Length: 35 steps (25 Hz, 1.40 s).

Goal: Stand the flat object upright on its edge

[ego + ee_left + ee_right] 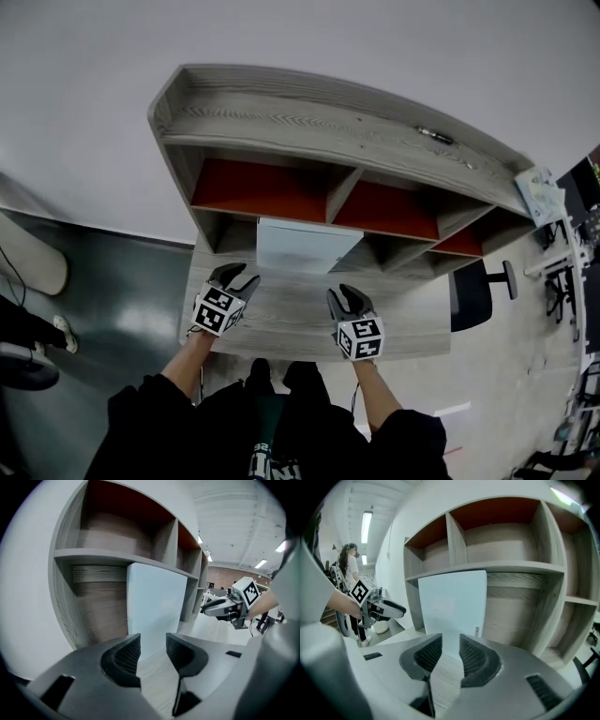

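Observation:
A pale blue flat board (pixel 298 246) stands upright on its lower edge at the back of the wood-grain desk (pixel 300 328), leaning against the shelf unit (pixel 309 141). Both grippers hover over the desk in front of it, apart from it. My left gripper (pixel 234 277) is at the board's left, jaws apart with nothing between them. My right gripper (pixel 348 299) is at its right, also empty with a gap between the jaws. The left gripper view shows the board (pixel 154 606) beyond my jaws (pixel 153 645) and the right gripper (pixel 220 607). The right gripper view shows the board (pixel 452 604) past my jaws (pixel 451 646).
The shelf unit has red-backed upper compartments (pixel 253 187) and lower cubbies behind the board. A small dark object (pixel 436 136) lies on its top. A black office chair (pixel 473 295) stands at the desk's right. A person (pixel 349 564) stands far off.

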Available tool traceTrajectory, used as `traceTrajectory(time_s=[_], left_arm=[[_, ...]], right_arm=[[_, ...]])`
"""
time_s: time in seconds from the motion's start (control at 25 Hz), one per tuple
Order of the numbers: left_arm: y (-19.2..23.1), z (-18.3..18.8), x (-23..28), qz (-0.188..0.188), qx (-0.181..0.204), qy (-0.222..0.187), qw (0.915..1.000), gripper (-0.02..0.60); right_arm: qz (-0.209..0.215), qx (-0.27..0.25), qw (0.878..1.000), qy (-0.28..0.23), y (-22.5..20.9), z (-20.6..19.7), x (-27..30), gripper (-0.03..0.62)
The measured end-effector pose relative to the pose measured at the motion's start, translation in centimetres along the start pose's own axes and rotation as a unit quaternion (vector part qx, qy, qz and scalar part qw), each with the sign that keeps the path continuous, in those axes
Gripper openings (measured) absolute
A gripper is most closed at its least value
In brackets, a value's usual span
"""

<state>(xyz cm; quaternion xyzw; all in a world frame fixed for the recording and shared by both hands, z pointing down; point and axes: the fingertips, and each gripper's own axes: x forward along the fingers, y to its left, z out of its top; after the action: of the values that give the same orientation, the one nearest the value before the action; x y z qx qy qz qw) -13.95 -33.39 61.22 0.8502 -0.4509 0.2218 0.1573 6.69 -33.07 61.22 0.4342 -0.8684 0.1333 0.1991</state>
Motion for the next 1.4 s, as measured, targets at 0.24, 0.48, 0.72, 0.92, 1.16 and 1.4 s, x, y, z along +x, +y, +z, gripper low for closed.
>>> traceTrajectory(time_s=[0.24, 0.48, 0.72, 0.92, 1.16, 1.4], left_arm=[[-2.0, 0.2, -2.6, 0.010, 0.000, -0.020, 0.9997, 0.033], [-5.4, 0.9, -5.0, 0.002, 0.003, -0.053, 0.9986, 0.012], [-9.1, 1.3, -7.9, 0.023, -0.004, -0.074, 0.9970, 0.012], [-12.8, 0.5, -10.1, 0.029, -0.007, -0.082, 0.9962, 0.012], [-17.6, -0.2, -12.7, 0.024, 0.004, -0.098, 0.9949, 0.012], [-20.6, -0.2, -14.7, 0.009, 0.011, -0.110, 0.9938, 0.012]], right_arm=[[-0.023, -0.028, 0.999, -0.002, 1.7, 0.4, -3.2, 0.040], [-0.011, -0.026, 1.000, -0.012, 3.1, 0.7, -5.8, 0.034], [0.002, -0.023, 0.999, -0.031, 4.9, 0.6, -9.9, 0.034], [0.007, -0.026, 0.999, -0.047, 6.4, 0.0, -13.8, 0.035], [0.003, -0.019, 0.997, -0.071, 8.2, -0.6, -17.8, 0.035], [-0.009, -0.003, 0.992, -0.123, 9.4, -0.2, -21.1, 0.035]])
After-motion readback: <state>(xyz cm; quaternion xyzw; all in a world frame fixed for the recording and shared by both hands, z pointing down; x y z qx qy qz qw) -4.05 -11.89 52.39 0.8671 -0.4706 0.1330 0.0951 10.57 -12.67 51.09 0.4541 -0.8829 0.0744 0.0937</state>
